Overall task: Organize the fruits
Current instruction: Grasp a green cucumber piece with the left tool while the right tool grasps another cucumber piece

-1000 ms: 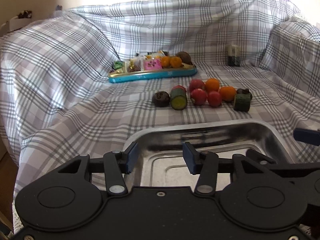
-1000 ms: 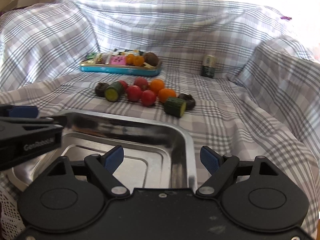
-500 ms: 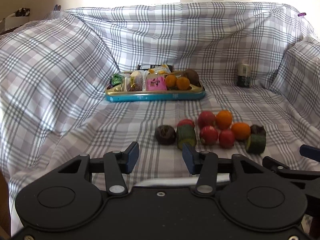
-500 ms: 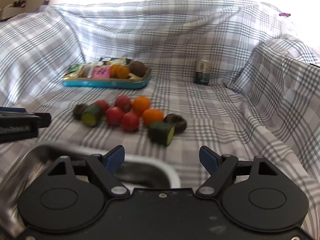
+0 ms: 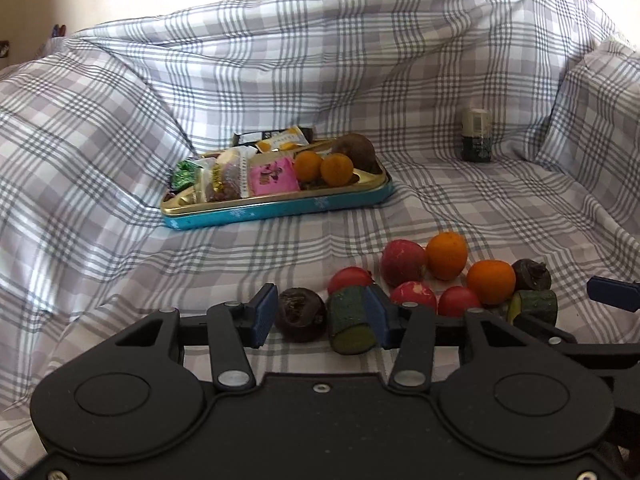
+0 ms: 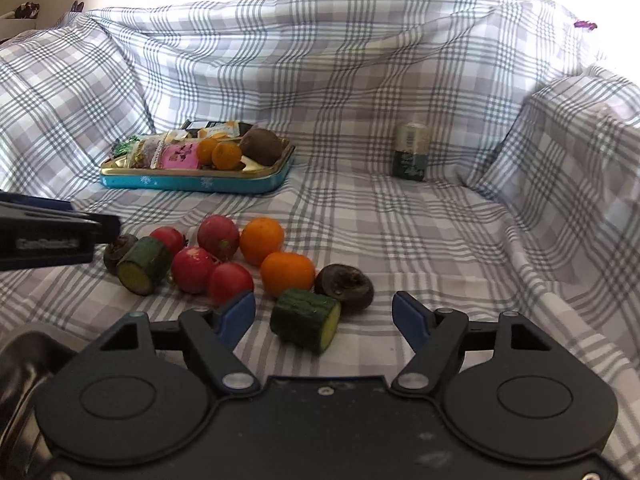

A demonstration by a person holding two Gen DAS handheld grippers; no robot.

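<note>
A cluster of produce lies on the plaid cloth: red radishes [image 6: 218, 236], tomatoes [image 6: 230, 282], two oranges [image 6: 287, 274], two cucumber pieces and two dark fruits. My left gripper [image 5: 320, 314] is open, low over a dark fruit [image 5: 299, 314] and a cucumber piece [image 5: 352, 320], which show between its fingers. My right gripper [image 6: 324, 318] is open, with the other cucumber piece [image 6: 306, 318] and dark fruit [image 6: 344, 282] just ahead between its fingers. Neither gripper holds anything.
A blue tin tray [image 5: 280, 208] with snack packets, two small oranges and a brown fruit sits at the back; it also shows in the right wrist view [image 6: 196, 182]. A small can [image 6: 411, 150] stands back right. A steel tray corner [image 6: 24, 356] shows at lower left.
Both grippers moved forward from over the steel tray toward the produce cluster, which now sits right at their fingertips. The steel tray dropped nearly out of view.
</note>
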